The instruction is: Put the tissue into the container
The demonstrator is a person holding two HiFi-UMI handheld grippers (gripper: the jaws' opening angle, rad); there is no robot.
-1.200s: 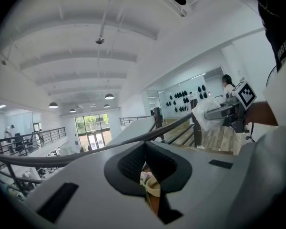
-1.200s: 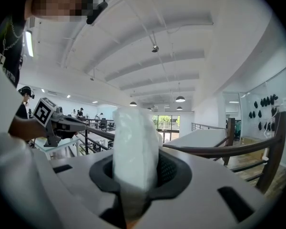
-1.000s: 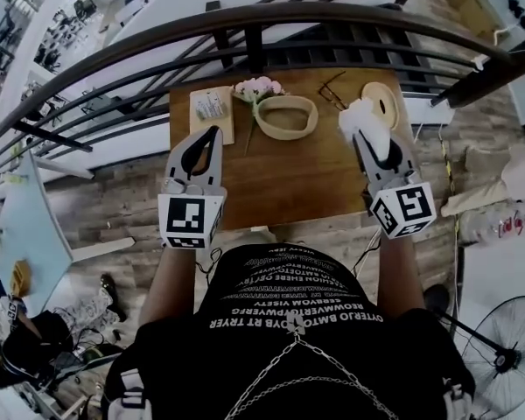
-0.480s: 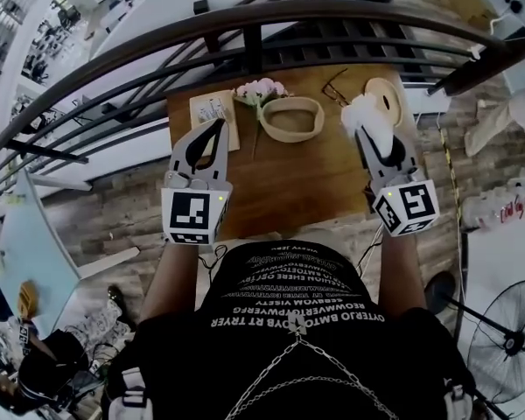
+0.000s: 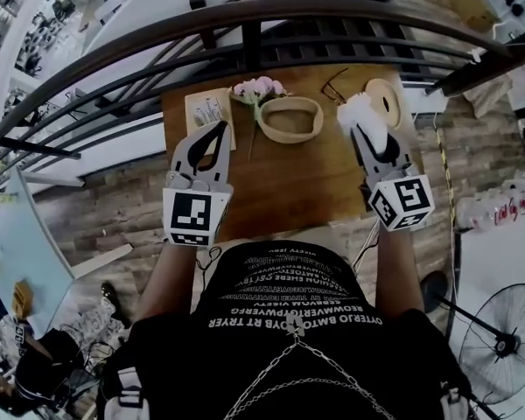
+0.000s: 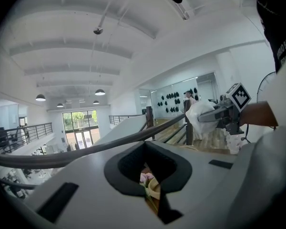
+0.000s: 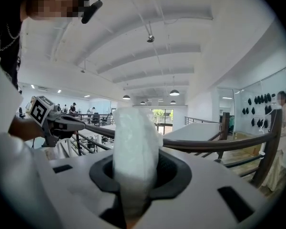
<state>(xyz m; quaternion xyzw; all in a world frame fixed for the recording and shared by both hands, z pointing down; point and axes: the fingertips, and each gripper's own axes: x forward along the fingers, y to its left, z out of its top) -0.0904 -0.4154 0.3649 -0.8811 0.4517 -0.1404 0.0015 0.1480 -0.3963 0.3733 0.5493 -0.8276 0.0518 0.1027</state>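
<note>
A crumpled white tissue (image 5: 359, 112) sticks up out of my right gripper (image 5: 366, 134), which is shut on it above the table's right side. In the right gripper view the tissue (image 7: 133, 147) fills the gap between the jaws. The container, an oval beige bowl (image 5: 289, 119), stands at the table's far middle, to the left of the tissue. My left gripper (image 5: 219, 129) hovers over the table's left side, shut and empty. Through its jaws the left gripper view shows the bowl (image 6: 154, 187).
On the wooden table (image 5: 289, 182) lie a pack of tissues (image 5: 208, 109) on a beige board, pink flowers (image 5: 258, 87), glasses (image 5: 332, 90) and a round beige lid (image 5: 382, 101). A dark railing (image 5: 271, 11) curves behind the table.
Both grippers have edged slightly forward and lower over the table. The tissue stays held in the right gripper.
</note>
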